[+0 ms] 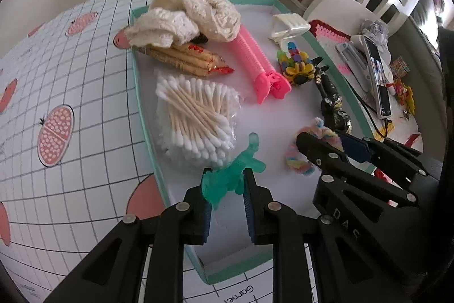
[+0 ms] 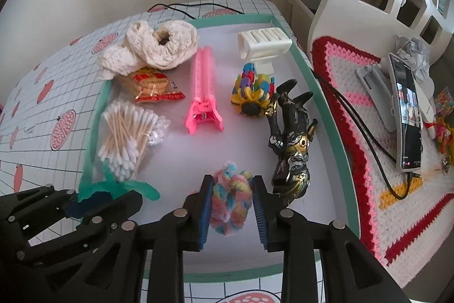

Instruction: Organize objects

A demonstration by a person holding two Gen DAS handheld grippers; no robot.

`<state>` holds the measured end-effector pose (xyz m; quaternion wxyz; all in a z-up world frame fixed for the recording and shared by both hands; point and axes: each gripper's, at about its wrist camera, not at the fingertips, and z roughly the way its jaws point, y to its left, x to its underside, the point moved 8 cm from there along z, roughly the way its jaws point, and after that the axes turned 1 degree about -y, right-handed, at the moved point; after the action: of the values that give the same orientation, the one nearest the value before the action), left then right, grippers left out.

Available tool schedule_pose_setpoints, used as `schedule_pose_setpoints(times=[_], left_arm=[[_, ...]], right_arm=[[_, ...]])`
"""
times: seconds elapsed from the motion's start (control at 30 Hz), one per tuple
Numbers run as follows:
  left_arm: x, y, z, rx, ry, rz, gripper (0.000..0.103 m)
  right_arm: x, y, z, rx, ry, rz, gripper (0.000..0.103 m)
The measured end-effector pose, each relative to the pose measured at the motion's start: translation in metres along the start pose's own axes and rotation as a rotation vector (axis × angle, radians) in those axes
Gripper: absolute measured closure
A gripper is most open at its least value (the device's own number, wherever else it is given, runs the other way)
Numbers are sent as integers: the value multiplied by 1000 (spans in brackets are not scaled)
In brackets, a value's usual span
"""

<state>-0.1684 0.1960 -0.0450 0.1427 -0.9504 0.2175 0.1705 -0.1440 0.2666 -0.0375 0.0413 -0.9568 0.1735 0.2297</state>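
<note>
Left gripper [image 1: 226, 190] is clamped on the green toy [image 1: 231, 175] above the tray's [image 2: 326, 93] near-left edge, beside the cotton swabs [image 1: 195, 121]. Right gripper [image 2: 232, 206] brackets the pastel fuzzy ring [image 2: 231, 203] on the tray floor; jaws apart, contact cannot be determined.

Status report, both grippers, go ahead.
Left gripper shut on green toy figure. Right gripper jaws straddle pastel fuzzy ring, grip unclear. Both over teal-rimmed tray. Black-gold figurine close beside right jaw.
</note>
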Motion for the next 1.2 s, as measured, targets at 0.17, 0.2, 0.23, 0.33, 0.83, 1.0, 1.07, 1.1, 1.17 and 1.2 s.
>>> schedule_pose_setpoints(times=[0.17, 0.2, 0.23, 0.33, 0.83, 1.0, 1.07, 1.1, 1.17, 1.2], left_arm=[[-6, -4, -11, 5, -20, -8, 71], [-4, 0, -14, 7, -23, -11, 70], [-5, -1, -17, 9, -28, -12, 67], [-8, -6, -20, 9, -39, -9, 62], [-14, 21, -44, -28, -106, -56, 29], [-9, 32, -48, -28, -129, -106, 15], [-7, 38, -49, -38, -138, -127, 10], [-5, 41, -50, -42, -140, -136, 10], [-2, 46, -51, -53, -144, -157, 4], [-1, 47, -52, -57, -149, -165, 2]], right_arm=[[-3, -1, -8, -16, -25, 12, 67], [-4, -2, -9, -20, -30, 16, 65], [-4, -2, -11, -24, -34, 21, 63], [-4, -3, -13, -34, -38, 31, 62], [-3, -2, -20, -62, -65, 36, 29], [1, -4, -22, -57, -63, 49, 11], [4, -3, -23, -75, -56, 54, 10], [5, -2, -23, -73, -56, 48, 10], [8, 0, -26, -48, -62, 31, 7], [9, 0, -28, -38, -67, 31, 3]])
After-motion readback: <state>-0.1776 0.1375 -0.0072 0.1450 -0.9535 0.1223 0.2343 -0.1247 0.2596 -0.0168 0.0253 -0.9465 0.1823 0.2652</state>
